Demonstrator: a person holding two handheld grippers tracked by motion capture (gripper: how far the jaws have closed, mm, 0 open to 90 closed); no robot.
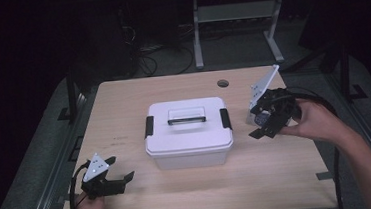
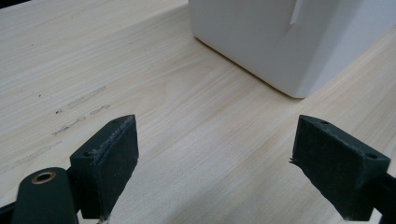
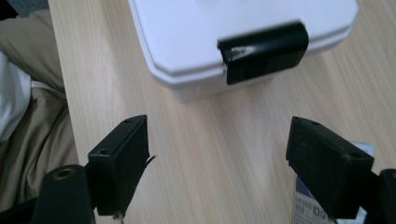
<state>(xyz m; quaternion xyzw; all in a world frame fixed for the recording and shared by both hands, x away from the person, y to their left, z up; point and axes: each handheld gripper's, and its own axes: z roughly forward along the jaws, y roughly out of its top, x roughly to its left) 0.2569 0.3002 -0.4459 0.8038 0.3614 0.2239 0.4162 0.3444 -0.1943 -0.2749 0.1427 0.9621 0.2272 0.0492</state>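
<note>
A white lidded storage box (image 1: pixel 188 132) stands in the middle of the wooden table (image 1: pixel 122 94), with a black latch on each end and a handle (image 1: pixel 186 119) on its lid. My left gripper (image 1: pixel 117 172) rests low at the table's front left, open and empty, a short way from the box's front left corner (image 2: pixel 299 88). My right gripper (image 1: pixel 261 127) is held above the table to the right of the box, open and empty, facing the box's right-end latch (image 3: pixel 264 49).
A small white printed item (image 3: pixel 327 212) lies on the table under my right gripper. A round cable hole (image 1: pixel 223 83) sits near the table's far edge. A metal desk frame (image 1: pixel 237 25) stands on the floor beyond. The person's lap (image 3: pixel 28 102) lies past the front edge.
</note>
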